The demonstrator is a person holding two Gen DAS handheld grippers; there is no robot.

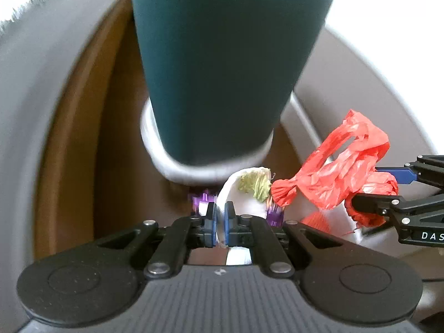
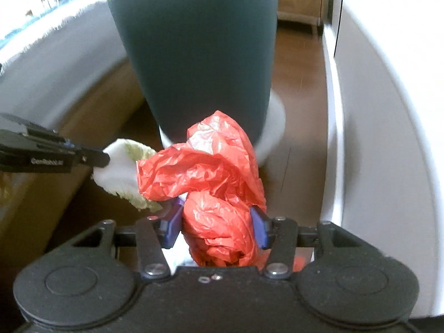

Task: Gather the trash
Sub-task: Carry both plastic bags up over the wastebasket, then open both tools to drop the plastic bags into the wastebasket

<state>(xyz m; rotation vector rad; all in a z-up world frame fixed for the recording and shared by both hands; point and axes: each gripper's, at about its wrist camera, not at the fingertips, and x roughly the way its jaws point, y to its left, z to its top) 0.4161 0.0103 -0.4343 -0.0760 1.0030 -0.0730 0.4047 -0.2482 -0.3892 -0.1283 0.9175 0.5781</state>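
Clearly both grippers carry trash in front of the dark teal bin [image 1: 222, 63], which fills the twelve o'clock part of each wrist view and stands in a white base ring [image 1: 177, 169] on the brown floor [image 1: 122, 144]. The left gripper [image 1: 221, 223] has its blue pads pinched almost together on a white cabbage leaf [image 1: 244, 194] with a green frilled edge; the leaf sticks up past the fingertips. At three o'clock in that view, the right gripper [image 2: 216, 229] grips a crumpled red plastic bag [image 2: 211, 172], its jaws about half spread and pressing the wad from both sides. From the right wrist, the leaf sits at nine o'clock, touching the bag's edge.
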